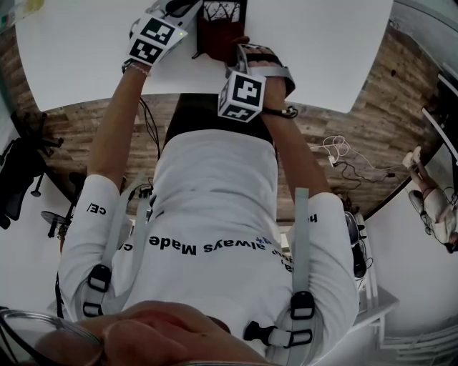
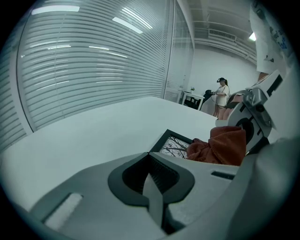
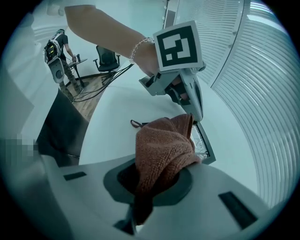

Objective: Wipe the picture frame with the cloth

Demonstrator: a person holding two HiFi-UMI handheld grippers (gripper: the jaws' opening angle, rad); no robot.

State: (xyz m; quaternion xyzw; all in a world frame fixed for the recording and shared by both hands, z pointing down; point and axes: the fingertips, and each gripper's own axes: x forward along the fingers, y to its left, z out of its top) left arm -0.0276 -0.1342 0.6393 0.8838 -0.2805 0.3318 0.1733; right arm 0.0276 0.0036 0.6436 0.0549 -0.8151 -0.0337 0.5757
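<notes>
A black picture frame (image 1: pixel 225 11) with a branch print lies flat on the white table (image 1: pixel 322 43). A red-brown cloth (image 1: pixel 215 39) is bunched on its near part. My right gripper (image 1: pixel 240 53) is shut on the cloth (image 3: pixel 161 140), which spills out of the jaws onto the frame (image 3: pixel 205 145). My left gripper (image 1: pixel 182 7) is at the frame's left edge. Its jaws are shut, and the tips (image 2: pixel 149 153) meet at the frame's corner (image 2: pixel 176 143). From the left gripper view, the cloth (image 2: pixel 225 145) and the right gripper (image 2: pixel 251 122) are over the frame's far side.
The table's near edge runs just behind both grippers, with wood floor below it. A glass wall with blinds (image 2: pixel 93 70) stands beyond the table. An office chair (image 1: pixel 18 171) and loose cables (image 1: pixel 343 157) are on the floor. A person (image 2: pixel 220 96) stands far off.
</notes>
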